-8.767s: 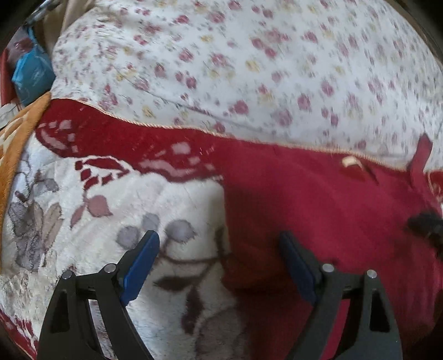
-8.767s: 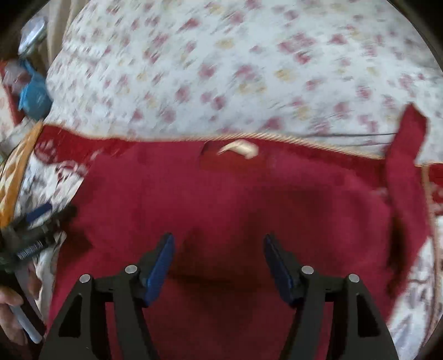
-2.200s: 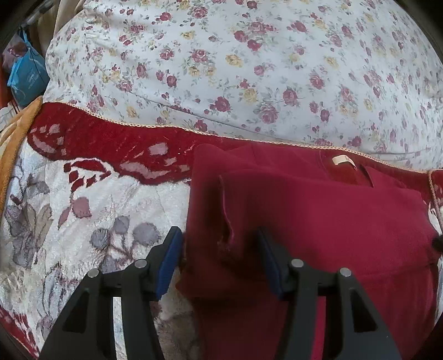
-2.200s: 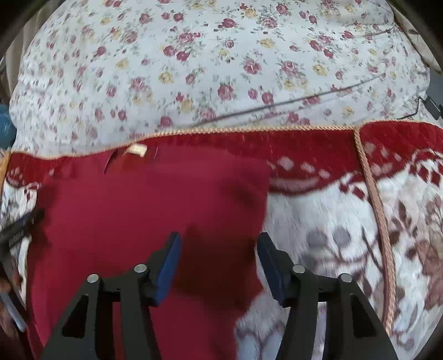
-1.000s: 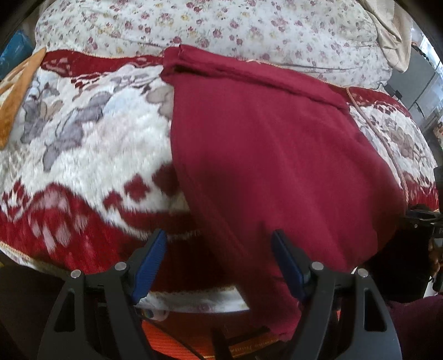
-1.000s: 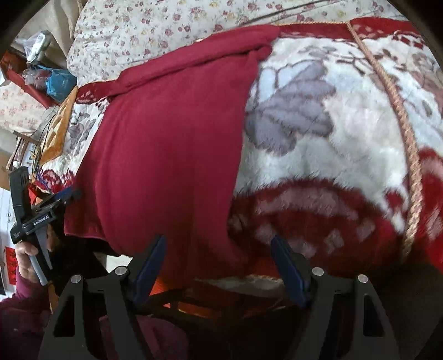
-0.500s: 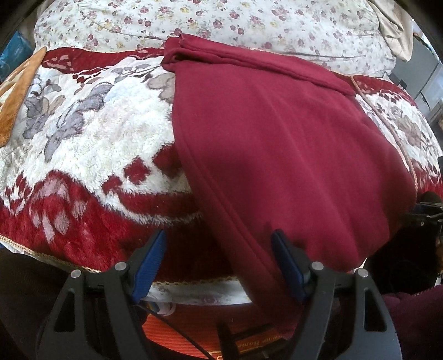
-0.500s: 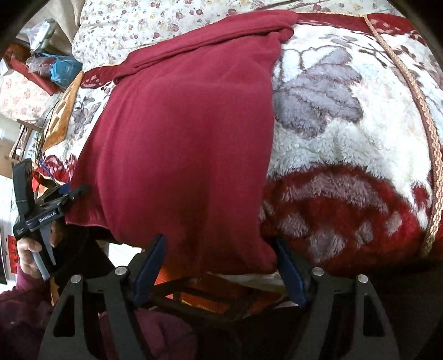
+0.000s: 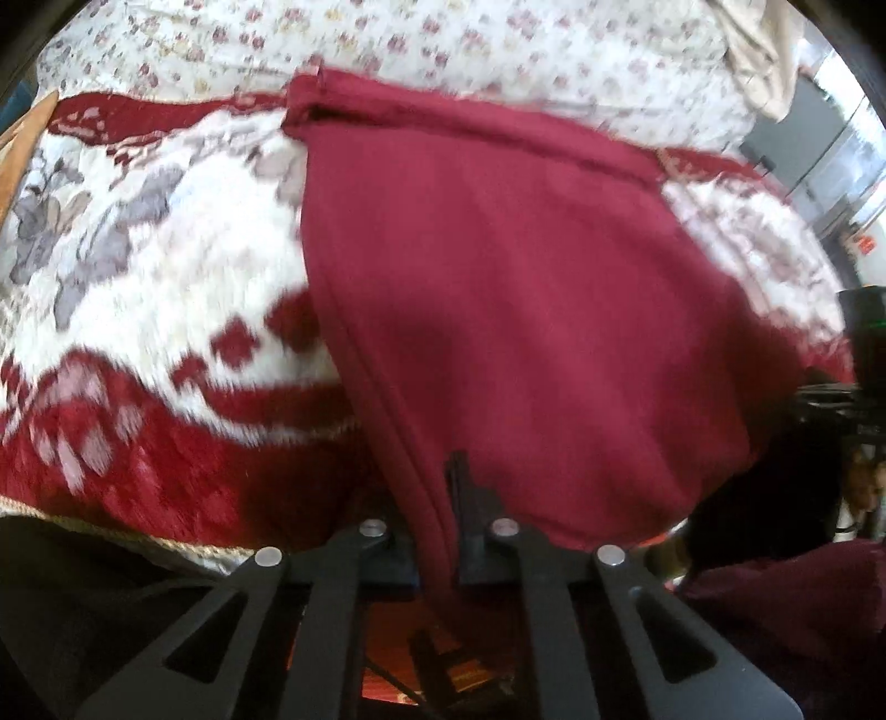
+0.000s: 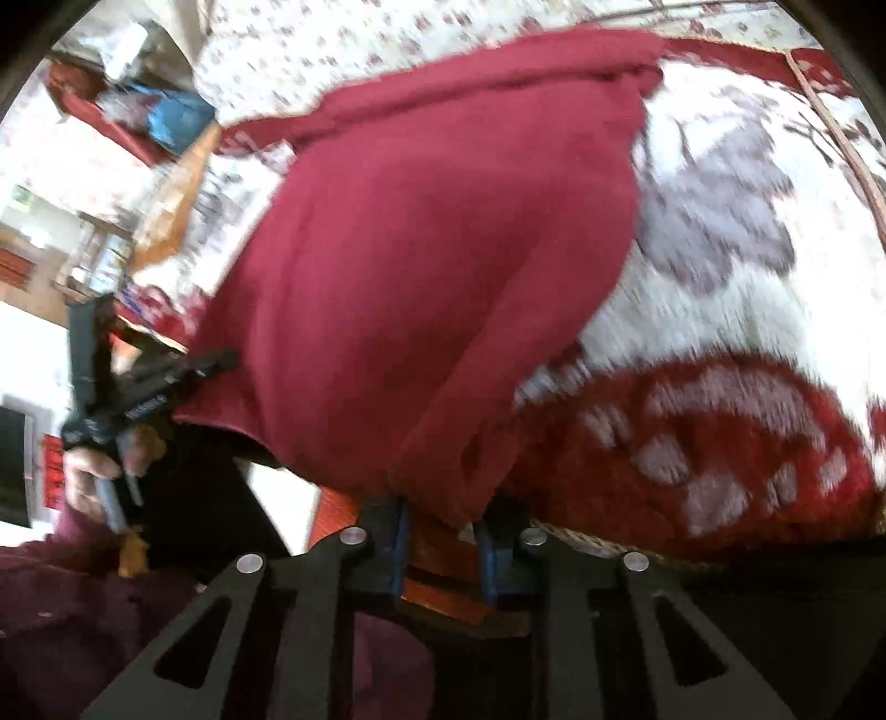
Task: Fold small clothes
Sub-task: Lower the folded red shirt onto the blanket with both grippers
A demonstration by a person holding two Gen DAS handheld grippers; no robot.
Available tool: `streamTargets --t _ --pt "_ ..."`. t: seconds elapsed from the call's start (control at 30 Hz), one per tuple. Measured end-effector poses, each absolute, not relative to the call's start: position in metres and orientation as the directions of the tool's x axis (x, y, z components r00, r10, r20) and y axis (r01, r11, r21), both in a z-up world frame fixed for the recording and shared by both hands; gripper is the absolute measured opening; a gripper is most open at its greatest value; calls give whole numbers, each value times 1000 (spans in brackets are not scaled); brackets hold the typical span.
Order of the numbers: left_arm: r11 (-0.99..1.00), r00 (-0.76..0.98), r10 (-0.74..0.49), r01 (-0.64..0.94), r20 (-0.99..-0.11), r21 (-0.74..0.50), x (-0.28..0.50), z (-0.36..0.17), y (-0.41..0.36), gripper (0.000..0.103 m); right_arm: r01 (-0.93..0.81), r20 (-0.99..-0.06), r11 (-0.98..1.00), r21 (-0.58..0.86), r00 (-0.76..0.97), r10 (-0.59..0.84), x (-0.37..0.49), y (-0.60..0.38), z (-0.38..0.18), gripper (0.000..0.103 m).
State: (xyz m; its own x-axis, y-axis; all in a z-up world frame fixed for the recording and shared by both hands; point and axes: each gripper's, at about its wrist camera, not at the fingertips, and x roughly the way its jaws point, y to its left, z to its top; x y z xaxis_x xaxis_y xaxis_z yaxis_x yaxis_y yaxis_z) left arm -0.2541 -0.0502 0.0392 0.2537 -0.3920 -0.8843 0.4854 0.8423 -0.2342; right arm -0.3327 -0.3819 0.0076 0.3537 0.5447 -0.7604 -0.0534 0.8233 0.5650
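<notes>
Two claws grip the near hem of one dark red garment (image 9: 515, 288), a soft fleecy piece lying on a bed. The left claw (image 9: 437, 531) is pressed together on the hem at the garment's left corner, with the cloth bunched into a narrow fold between its black fingers. The right claw (image 10: 443, 531) pinches the other near corner, and its blue pads (image 10: 398, 531) show on either side of the hanging cloth. The garment's long axis runs away from the cameras, from the hem at the bed's near edge to a rolled, folded band at the far end. It rests on a plush blanket (image 9: 138, 266), white with grey leaf shapes and a red border edged with cord. Beyond it lies a white sheet (image 9: 387, 39) printed with small flowers. In the right wrist view a blue bag (image 10: 171, 116) sits past the bed's far left corner; its contents cannot be seen. Both views are blurred.
</notes>
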Motion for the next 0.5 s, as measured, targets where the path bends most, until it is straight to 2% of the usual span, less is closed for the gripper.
streamTargets --t 0.2,0.5 --pt "846 352 -467 444 -811 -295 -226 84 -34 7 -56 -632 753 656 506 588 -320 -410 49 19" --pt "870 487 -476 381 -732 -312 -168 118 -41 7 -59 -518 711 701 643 564 -282 -431 81 19"
